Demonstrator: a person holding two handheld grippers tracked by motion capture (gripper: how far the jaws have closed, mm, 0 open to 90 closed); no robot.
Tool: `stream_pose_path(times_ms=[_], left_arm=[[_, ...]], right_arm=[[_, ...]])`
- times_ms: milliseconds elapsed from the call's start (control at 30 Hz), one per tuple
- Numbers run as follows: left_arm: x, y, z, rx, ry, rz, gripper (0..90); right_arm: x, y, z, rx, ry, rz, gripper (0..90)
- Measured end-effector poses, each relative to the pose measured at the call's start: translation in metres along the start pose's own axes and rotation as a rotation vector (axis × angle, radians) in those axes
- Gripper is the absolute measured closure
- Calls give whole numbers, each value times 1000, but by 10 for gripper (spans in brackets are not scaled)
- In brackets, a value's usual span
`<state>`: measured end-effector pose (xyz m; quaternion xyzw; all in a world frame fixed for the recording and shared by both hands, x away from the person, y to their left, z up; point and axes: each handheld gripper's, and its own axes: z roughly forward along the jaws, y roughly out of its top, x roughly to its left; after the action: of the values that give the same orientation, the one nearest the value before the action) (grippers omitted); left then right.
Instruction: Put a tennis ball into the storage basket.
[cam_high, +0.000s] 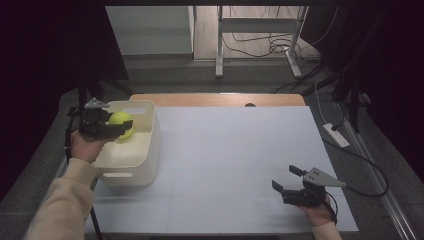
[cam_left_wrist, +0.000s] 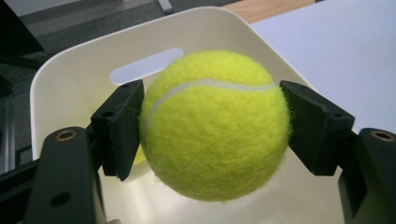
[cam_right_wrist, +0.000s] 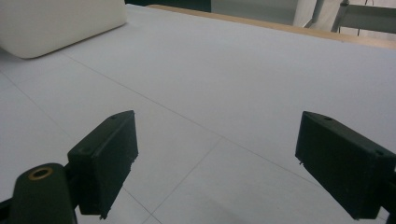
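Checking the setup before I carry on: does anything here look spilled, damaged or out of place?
Nothing stands out. The left tool grips an intact tennis ball over the white bin, which stands upright at the table's left edge. The right tool is open above the bare tabletop.

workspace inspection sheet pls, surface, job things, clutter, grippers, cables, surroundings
surface: white table top, bare, wooden strip at the far edge
job's things: yellow tennis ball held over the cream bin; a bit of yellow shows below it, unclear what
clutter: nothing seen
grippers: left gripper shut on the tennis ball, its fingers pressing both sides; right gripper open, nothing between, over the table's near right
cables: one trails from each gripper; more lie loose on the floor
surroundings: dark curtains, metal frame legs beyond the table
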<state>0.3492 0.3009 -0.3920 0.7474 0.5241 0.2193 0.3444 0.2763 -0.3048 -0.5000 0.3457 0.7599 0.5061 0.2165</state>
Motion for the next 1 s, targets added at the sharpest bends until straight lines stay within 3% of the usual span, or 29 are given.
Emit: stream_pose_path(times_ms=[333,1000], left_arm=[[-2,1,11,85,7,34,270],[-4,-1,23,195,34,77,268]], right_arm=[[0,0,0,0,0,-1,128],[1,0,0,0,1,-5,128]])
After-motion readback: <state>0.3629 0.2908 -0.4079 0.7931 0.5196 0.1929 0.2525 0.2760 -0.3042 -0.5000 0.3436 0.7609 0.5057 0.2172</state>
